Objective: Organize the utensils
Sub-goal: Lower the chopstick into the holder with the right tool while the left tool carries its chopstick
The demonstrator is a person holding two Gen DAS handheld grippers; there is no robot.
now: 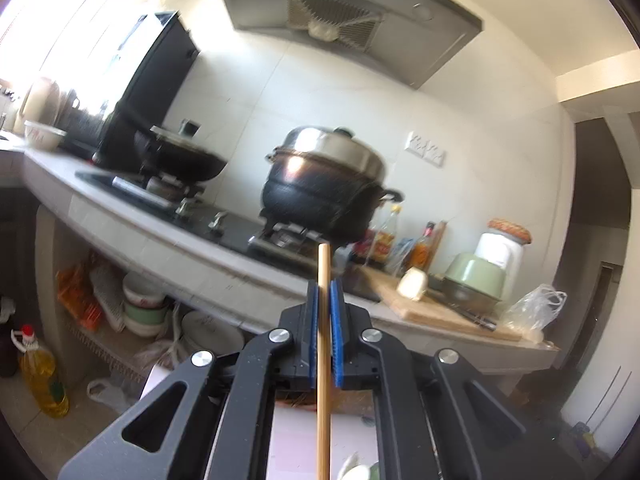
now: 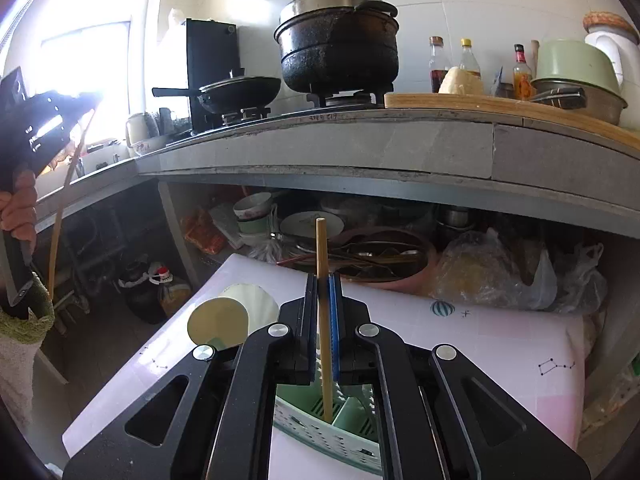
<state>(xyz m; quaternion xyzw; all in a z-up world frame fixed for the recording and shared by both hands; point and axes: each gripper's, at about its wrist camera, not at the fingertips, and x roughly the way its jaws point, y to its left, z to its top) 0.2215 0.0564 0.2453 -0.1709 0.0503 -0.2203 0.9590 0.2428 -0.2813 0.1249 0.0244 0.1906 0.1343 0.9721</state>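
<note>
While the left gripper (image 1: 324, 292) faces the stove counter (image 1: 168, 248), its blue pads are pinched tight on a single bamboo chopstick (image 1: 323, 360). The stick runs upright through the closed jaws, its blunt tip poking out in front of the black steamer pot (image 1: 324, 184), and its lower end drops out of frame, so nothing supports it except the pads.

In the right wrist view, the right gripper (image 2: 323, 294) is likewise clamped on a second bamboo chopstick (image 2: 325, 320), held nearly upright. Its lower end dips into a compartment of the pale green utensil caddy (image 2: 320, 436), which sits on the pink table (image 2: 480, 344) below the counter. Far left of the caddy, a hand (image 2: 18, 216) carries the other gripper with its stick high in the air.

The thin round stick could pivot in the pads as it goes down, catching a divider rather than dropping cleanly. Letting go before it is seated may let it tip against the rim and fall out.
</note>
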